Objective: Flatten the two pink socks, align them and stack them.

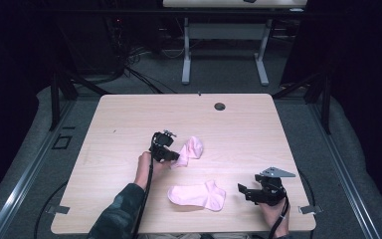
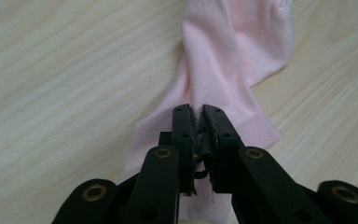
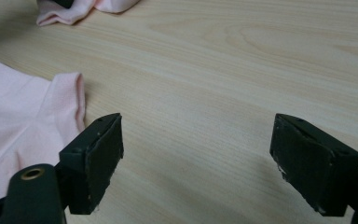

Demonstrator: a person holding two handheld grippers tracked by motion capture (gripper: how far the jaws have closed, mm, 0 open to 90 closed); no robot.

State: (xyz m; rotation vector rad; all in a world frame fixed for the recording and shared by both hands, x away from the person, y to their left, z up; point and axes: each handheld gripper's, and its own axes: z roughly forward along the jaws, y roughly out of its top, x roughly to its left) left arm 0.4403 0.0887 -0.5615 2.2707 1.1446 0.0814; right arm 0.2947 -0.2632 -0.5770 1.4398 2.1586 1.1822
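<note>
1. Pinching one pink sock (image 2: 223,65) w/ my left fingers (image 2: 197,122), pressed together on its cuff end.
2. Second sock (image 1: 197,195) flat on desk (image 1: 248,129), just left of my right fingers (image 3: 196,163), spread, empty.
3. Pairing not yet done, I'd say.

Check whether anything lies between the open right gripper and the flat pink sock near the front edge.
Nothing visible does. Bare table separates the right gripper from the flat sock. The other sock is pinched by the left gripper, well off that path.
</note>
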